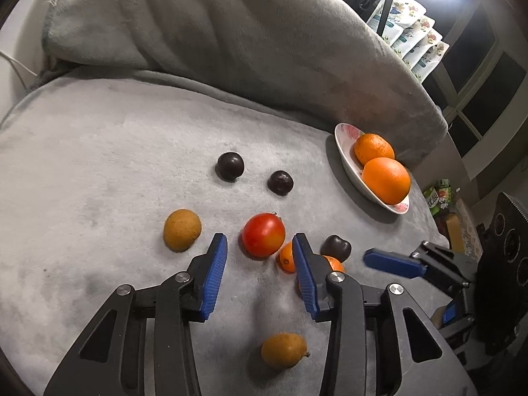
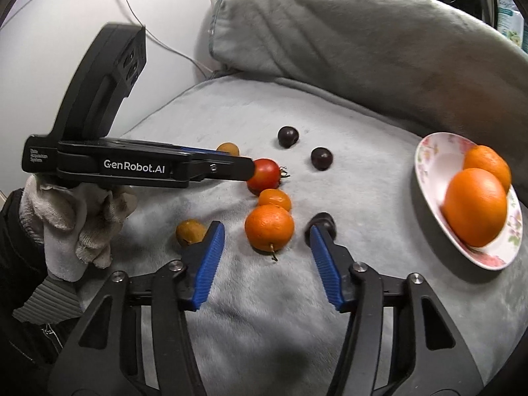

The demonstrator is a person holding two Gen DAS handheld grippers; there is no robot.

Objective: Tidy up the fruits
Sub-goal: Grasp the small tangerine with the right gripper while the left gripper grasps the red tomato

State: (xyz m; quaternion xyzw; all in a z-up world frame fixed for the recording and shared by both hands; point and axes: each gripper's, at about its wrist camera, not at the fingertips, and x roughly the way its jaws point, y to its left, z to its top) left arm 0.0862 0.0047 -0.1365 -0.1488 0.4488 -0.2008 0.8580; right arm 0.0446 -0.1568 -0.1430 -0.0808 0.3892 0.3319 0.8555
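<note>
- Two big oranges (image 2: 475,206) lay in the flowered plate (image 2: 432,165), at three o'clock on the grey blanket (image 2: 264,313).
- Loose on the blanket: one red tomato (image 2: 265,173), three dark plums (image 2: 287,136), two brownish-yellow fruits (image 1: 181,234), one stemmed mandarin (image 2: 269,227) and one smaller orange fruit (image 2: 274,199) touching it at twelve o'clock.
- The left gripper (image 1: 260,257) had its jaws released, tips on either side of the tomato's near edge, not pressing it.
- The right gripper (image 2: 267,231) stood open too, the mandarin between its tips untouched; a plum sat just behind its right finger.
- A grey cushion (image 2: 363,49) rose at twelve o'clock, with printed pouches (image 1: 415,43) beyond.
- The left gripper's body read "GenRobot.AI"; a white-gloved hand (image 2: 76,217) held it.
</note>
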